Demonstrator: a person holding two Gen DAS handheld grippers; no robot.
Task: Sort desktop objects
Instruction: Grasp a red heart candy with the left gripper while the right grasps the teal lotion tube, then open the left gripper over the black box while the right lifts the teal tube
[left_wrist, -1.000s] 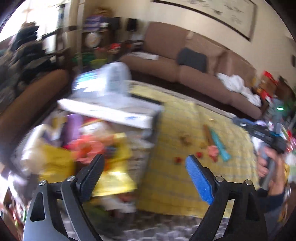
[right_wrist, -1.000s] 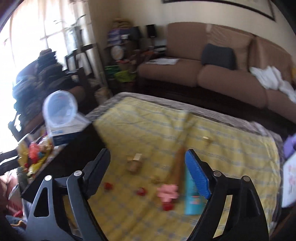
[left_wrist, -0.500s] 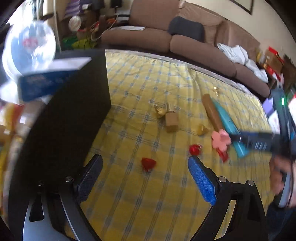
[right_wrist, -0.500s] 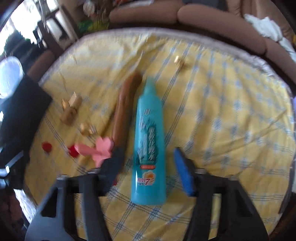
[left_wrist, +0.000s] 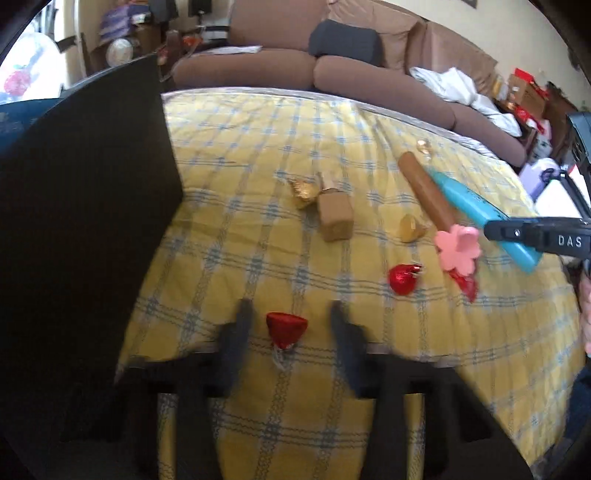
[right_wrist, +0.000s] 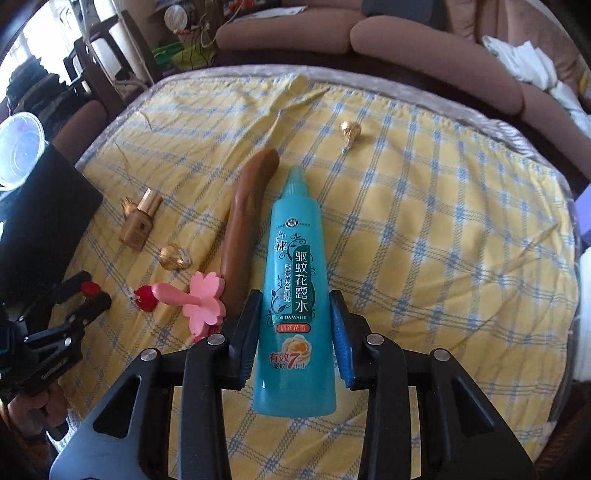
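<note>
A teal spray bottle (right_wrist: 295, 280) lies on the yellow checked cloth (right_wrist: 424, 221). My right gripper (right_wrist: 297, 332) straddles its lower half; its jaws are closing and both pads sit against the bottle's sides. A red foil candy (left_wrist: 286, 328) rests near the table's front edge. My left gripper (left_wrist: 288, 332) is around it with blurred, closing jaws, and a narrow gap shows on each side of the candy. A brown stick (right_wrist: 247, 221) and a pink flower clip (right_wrist: 205, 301) lie just left of the bottle.
A gold perfume bottle (left_wrist: 334, 218), gold foil candies (left_wrist: 410, 229) and two more red candies (left_wrist: 402, 278) are scattered mid-table. A black box (left_wrist: 85, 184) stands at the left edge. A brown sofa (left_wrist: 332, 74) runs behind the table. A person's hand (right_wrist: 33, 406) holds the left gripper.
Both grippers dropped to the table. The left one swung from the cluttered box to the red candy and narrowed its jaws. The right one came down over the teal bottle and closed in.
</note>
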